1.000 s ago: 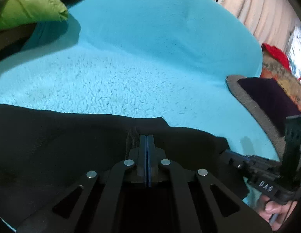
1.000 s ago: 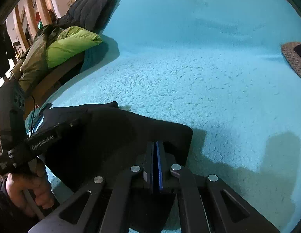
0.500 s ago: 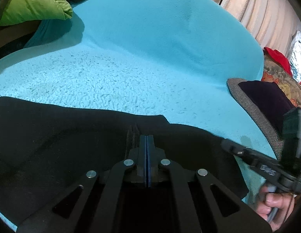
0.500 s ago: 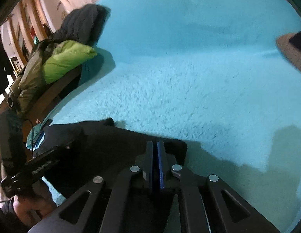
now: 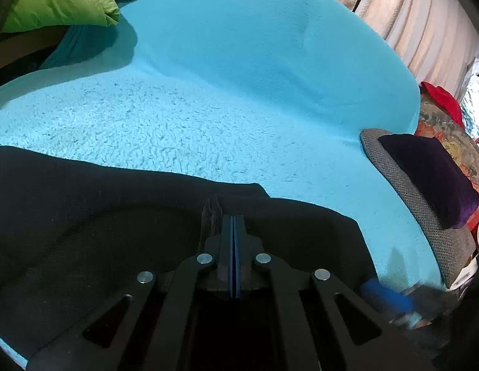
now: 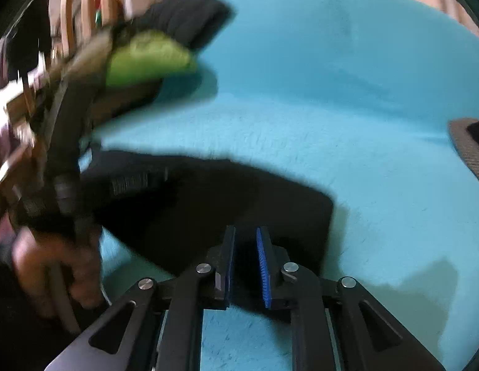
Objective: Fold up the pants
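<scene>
Black pants (image 5: 100, 222) lie folded on a fluffy teal blanket (image 5: 239, 92). My left gripper (image 5: 232, 216) is shut on the pants' top layer, and a small tuft of fabric bunches beside its fingertips. In the right wrist view the pants (image 6: 208, 204) spread to the left, their right edge just ahead of my right gripper (image 6: 245, 232). Its jaws are opening, the blue pads (image 6: 262, 266) apart with dark cloth showing in the gap, not pressed. A hand (image 6: 53, 266) holds the left gripper's handle at the left. The right wrist view is blurred.
A green jacket (image 5: 60, 3) and dark clothes are heaped at the blanket's far left. A grey cushion (image 5: 425, 216) with a dark purple item on it sits at the right edge. Beige curtains hang behind.
The right gripper's jaws have parted from shut and let go of the pants' edge, and it has shifted sideways, blurring its view. The left gripper has kept its hold and place.
</scene>
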